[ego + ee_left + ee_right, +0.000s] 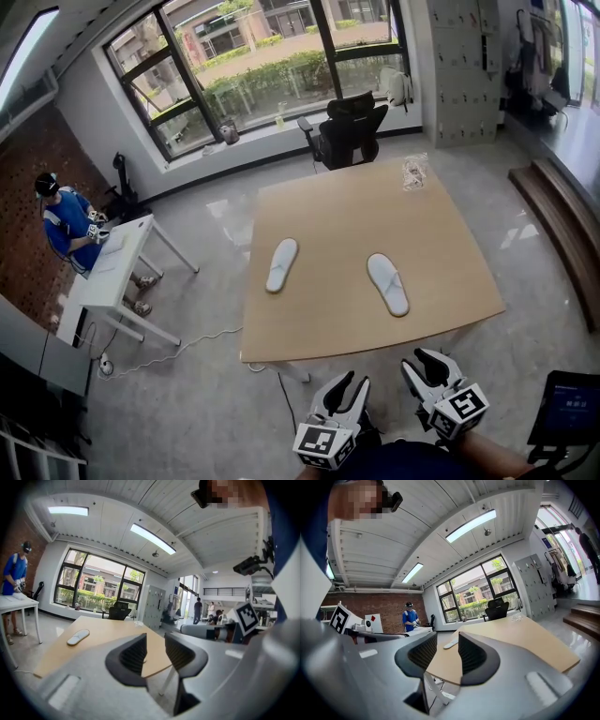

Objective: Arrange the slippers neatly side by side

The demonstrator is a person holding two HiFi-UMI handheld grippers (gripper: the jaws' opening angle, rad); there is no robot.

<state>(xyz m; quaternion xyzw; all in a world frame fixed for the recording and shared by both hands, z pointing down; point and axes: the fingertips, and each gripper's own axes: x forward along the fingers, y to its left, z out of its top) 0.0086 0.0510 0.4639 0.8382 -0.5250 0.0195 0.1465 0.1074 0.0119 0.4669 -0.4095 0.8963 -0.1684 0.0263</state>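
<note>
Two white slippers lie on the table (356,211), well apart and not parallel: their far ends lean toward each other and their near ends splay outward. The left slipper (281,264) sits in the left half of the tabletop, and the right slipper (388,283) sits right of the middle, a little closer to the near edge. Both grippers are held over the floor on the person's side of the table, short of its near edge and well apart from either slipper. In the head view the left gripper (354,380) is low in the frame, roughly between the two slippers in line, and the right gripper (419,360) is just to its right, almost straight in front of the right slipper. The left gripper's jaws stand a narrow gap apart with nothing between them. Its own view shows only the table's corner through that gap, and the left slipper lies off to the left of the jaws, far up the tabletop. The right gripper's jaws are also parted, a little wider, and empty. Through their gap one slipper shows small and distant on the table, but which of the two it is cannot be told. A black chair (352,131) stands beyond the far side of the table, and a clear bag (414,172) lies near the table's far right corner. Off to the left, a person in blue (66,225) stands at a white desk (112,272).
</note>
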